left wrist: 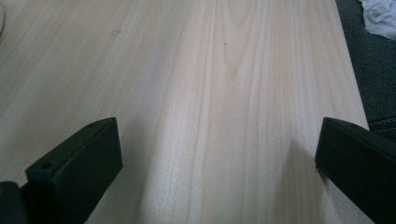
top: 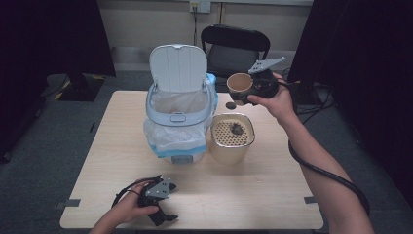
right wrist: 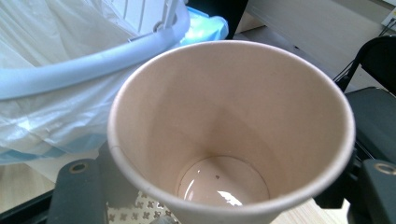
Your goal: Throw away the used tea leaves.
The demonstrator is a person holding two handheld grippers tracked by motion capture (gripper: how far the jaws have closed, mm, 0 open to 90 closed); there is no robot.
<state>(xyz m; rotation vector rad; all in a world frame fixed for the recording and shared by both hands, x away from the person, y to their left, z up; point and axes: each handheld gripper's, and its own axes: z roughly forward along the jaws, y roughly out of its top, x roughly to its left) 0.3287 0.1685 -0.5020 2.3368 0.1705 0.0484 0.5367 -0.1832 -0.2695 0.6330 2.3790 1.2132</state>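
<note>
Fingers of the right gripper clamp a paper cup by its sides, holding it tilted in the air just beside the open trash bin and above the strainer container. A little liquid pools at the cup's bottom; tipped early, I judge, it could spill onto the desk rather than through the strainer, and a harder squeeze could buckle the thin wall. Left gripper rests on the desk, fingers apart and holding nothing.

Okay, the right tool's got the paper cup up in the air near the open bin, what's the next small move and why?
Probably carry the paper cup left, over the open bin. The right tool grips it tilted, raised beside the bin rather than above the liner. It looks empty but for a wet sheen at the bottom, and the strainer container already holds a dark clump, so binning looks next.
</note>
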